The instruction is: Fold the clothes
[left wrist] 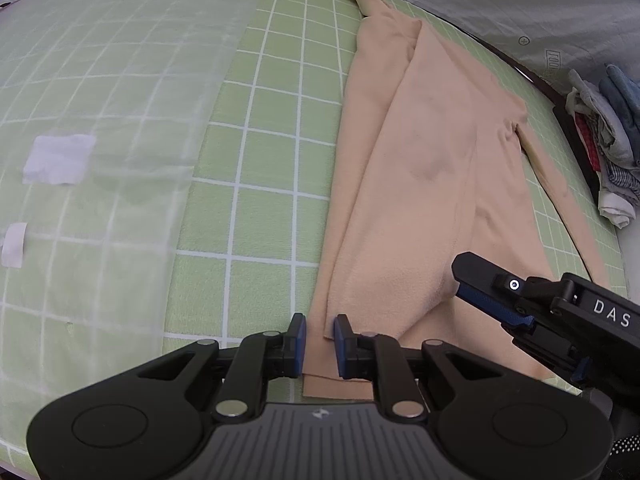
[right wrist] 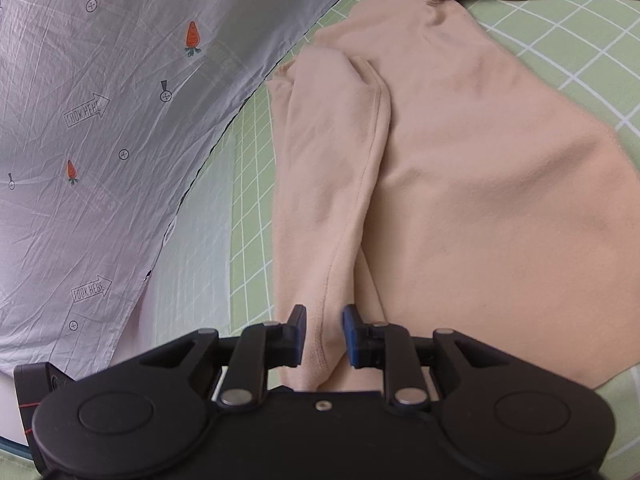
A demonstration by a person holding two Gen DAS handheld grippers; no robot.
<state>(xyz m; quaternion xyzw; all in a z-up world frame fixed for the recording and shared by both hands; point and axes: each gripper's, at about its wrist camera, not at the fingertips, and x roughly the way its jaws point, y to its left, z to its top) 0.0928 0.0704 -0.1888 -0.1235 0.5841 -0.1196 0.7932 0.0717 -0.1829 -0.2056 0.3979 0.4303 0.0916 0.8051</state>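
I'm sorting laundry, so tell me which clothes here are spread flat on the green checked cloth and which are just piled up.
The peach garment lies spread on the checked cloth; the mixed blue, grey and red clothes sit heaped beyond its edge.

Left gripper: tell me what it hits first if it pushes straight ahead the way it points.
The left gripper would meet the peach garment first; its hem already lies between the fingers, over the green checked cloth.

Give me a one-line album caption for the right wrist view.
Right gripper straddling a fold of a peach garment spread on a green checked cloth.
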